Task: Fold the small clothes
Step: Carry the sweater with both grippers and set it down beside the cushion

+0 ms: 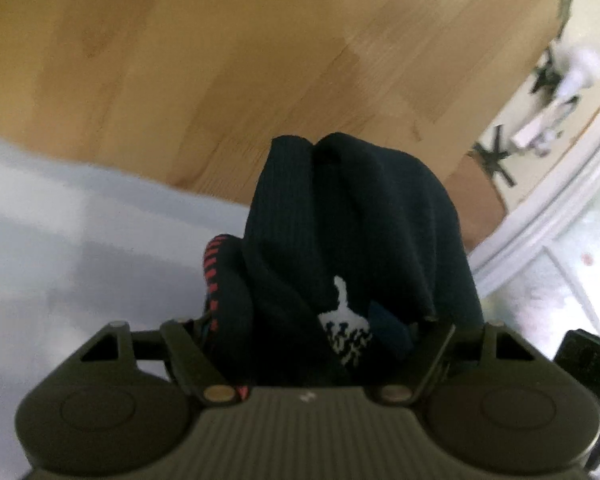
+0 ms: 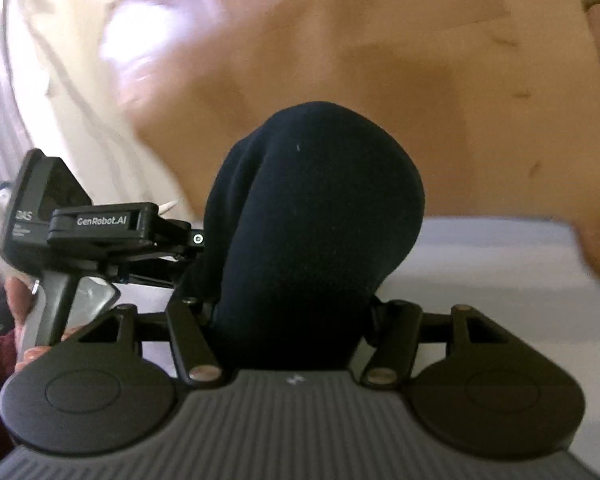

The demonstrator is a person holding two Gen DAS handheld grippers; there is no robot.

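Right up against the left wrist lens is the left gripper (image 1: 320, 320), and bunched between its jaws is a dark navy ribbed sock (image 1: 360, 216). It's got a white knitted pattern (image 1: 346, 330) low down and red dashes (image 1: 212, 264) along its left edge. The fingers themselves are buried under the fabric, but they look clamped on it, the sock humping up over them. Behind it there's a pale blue-grey sheet (image 1: 60, 240), then a wooden floor (image 1: 220, 60).

Over on the right wrist view, the right gripper (image 2: 296, 312) has the same deal: a rounded bulge of dark sock (image 2: 316, 208) filling the gap, jaws closed on it at a middling width. Off to the left, a hand (image 2: 18, 304) holds the other black gripper handle (image 2: 64, 240), reaching in to touch the sock's side. Everything's kinda blurry.
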